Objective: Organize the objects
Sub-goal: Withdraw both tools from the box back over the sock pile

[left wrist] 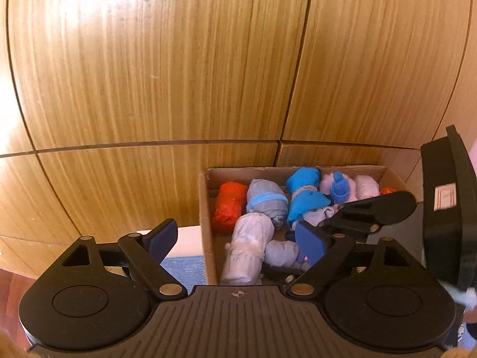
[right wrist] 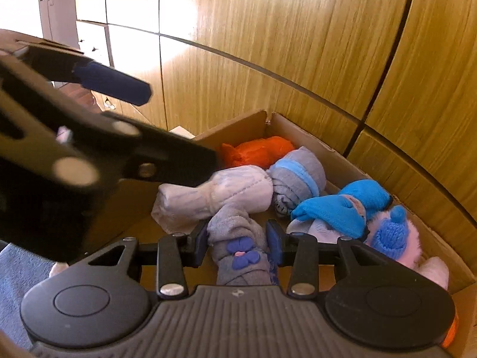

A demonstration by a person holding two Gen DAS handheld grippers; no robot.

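Note:
A cardboard box [left wrist: 205,208] holds several rolled sock bundles: an orange one [left wrist: 228,205], a grey one with a blue band [left wrist: 266,201], a pale lilac one [left wrist: 249,247] and bright blue ones [left wrist: 304,191]. My left gripper [left wrist: 235,240] is open and empty above the box's left wall. My right gripper [right wrist: 238,240] is shut on a grey sock roll with purple bows [right wrist: 238,250], held low inside the box [right wrist: 337,152]. The right gripper also shows in the left wrist view [left wrist: 366,208].
Wooden cabinet panels [left wrist: 179,59] stand right behind the box. A blue carpet [left wrist: 184,268] and a white edge [left wrist: 187,238] lie left of the box. A pink fluffy bundle with a blue knit pompom [right wrist: 390,235] fills the box's right side.

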